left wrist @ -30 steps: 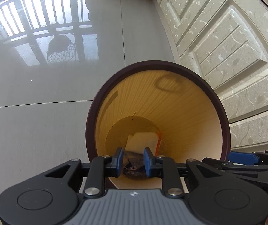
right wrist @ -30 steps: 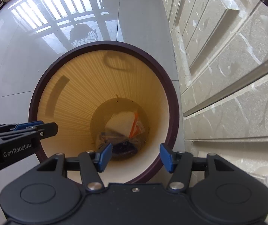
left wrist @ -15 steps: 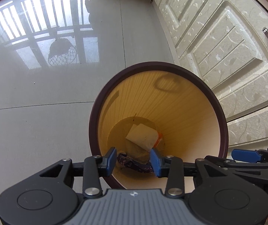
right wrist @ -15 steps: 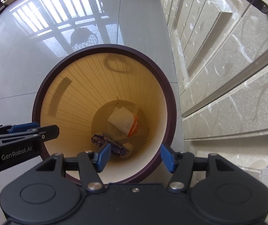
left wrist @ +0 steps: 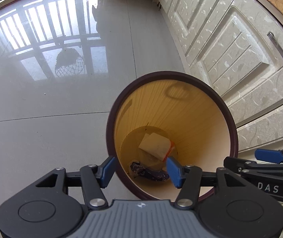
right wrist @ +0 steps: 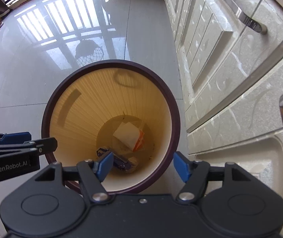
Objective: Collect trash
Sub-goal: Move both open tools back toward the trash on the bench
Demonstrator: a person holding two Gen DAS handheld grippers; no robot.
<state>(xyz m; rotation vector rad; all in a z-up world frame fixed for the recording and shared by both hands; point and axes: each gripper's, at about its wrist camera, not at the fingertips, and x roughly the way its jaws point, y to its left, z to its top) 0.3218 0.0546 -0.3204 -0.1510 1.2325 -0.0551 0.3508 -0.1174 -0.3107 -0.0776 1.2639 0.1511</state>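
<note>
Both tools hang over the round bin with a dark maroon rim and ribbed yellow inside (left wrist: 181,107), which stands on the glossy grey tiled floor (left wrist: 42,138) just beside the cream embossed cabinet doors (left wrist: 240,49).

The left hand-held gripper (left wrist: 140,170) has just been opening; its blue pads (left wrist: 107,168) stand apart with nothing between them, released. The right hand-held gripper (right wrist: 142,165) has likewise just been spreading and is empty, one pad over the bin's mouth and the other over its rim on the cabinet side.

The trash lies at the bottom of the bin: a pale square paper packet with an orange edge (left wrist: 155,144) towards the far side, and a crumpled purple printed wrapper (left wrist: 149,173) at the near side, with some clear film between them that is hard to make out.

The drop looks done, so the step in hand is, I judge, clearing away from the bin:
- Lift straight up before swinging sideways, so no finger catches the rim and tips the bin.
- Keep both sets of jaws spread, ready for the next piece.
- Mind the metal bar handles (right wrist: 240,15) on the right.
- Keep the two tools apart; they sit close together here.
</note>
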